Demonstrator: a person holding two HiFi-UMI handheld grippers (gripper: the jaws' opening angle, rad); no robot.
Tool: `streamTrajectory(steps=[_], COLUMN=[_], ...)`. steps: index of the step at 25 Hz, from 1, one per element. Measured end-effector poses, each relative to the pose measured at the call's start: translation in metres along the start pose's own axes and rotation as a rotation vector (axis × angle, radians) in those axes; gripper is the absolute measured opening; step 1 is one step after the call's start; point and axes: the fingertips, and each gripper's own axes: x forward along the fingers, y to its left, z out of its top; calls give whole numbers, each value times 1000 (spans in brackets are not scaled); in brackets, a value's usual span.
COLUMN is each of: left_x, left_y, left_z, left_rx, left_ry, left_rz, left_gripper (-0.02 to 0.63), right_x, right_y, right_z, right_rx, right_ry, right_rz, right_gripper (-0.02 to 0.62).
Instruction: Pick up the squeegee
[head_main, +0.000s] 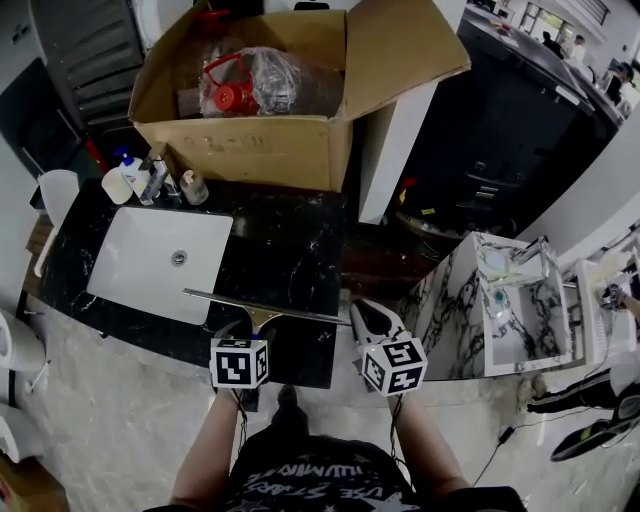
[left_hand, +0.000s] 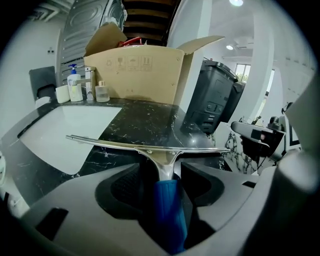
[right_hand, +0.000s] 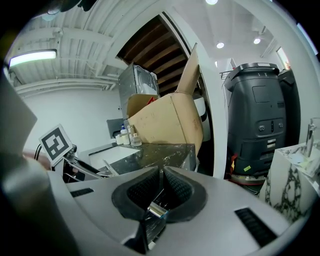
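Squeegee (head_main: 262, 306) position decided the matter: it lay on the black counter (head_main: 290, 245) near the front edge, directly under and ahead of the left gripper (head_main: 256, 328). Its long metal blade ran crosswise to that gripper's pointing line, while its blue handle pointed back along that line and sat between the jaws. In the left gripper view the jaws stood wide apart, with a gap showing on each side of the handle, so the pads did not appear to press on it yet. The left gripper was plainly the nearer one. The right gripper (head_main: 366, 318) hovered off the blade's right end, just past the counter's corner, with its jaws together and nothing from the counter between them. Closing the left jaws on the handle looked like the only thing the pickup needed.

Ahead of the left gripper and to its left, the white sink (head_main: 125, 262) was sunk into the counter and held nothing. Beyond it stood a few small bottles (head_main: 150, 180). Farther ahead, an open cardboard box (head_main: 250, 150) sat at the counter's back and held a red object (head_main: 230, 88) under clear plastic wrap.
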Motion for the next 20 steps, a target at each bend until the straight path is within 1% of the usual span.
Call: streamTrajectory(steps=[3,9,14,20], left_x=[1,3,3,1], left_y=[4,3,-3,-4], left_z=[0,-2,-2,-3], left_rx=[19,58,72,52], left_ry=[3,2,0,-7], left_rz=[39,86,89,68], left_gripper=[241,227,157,140], right_x=[1,-4,-13,-24], right_y=[2,2,-1,-6], right_z=[-1,-5,-5,-2], right_rx=[2,11,19,13], right_ry=[3,3,2,-4], right_rz=[-1,-9,-18,-36], right_gripper=[58,58,58,58])
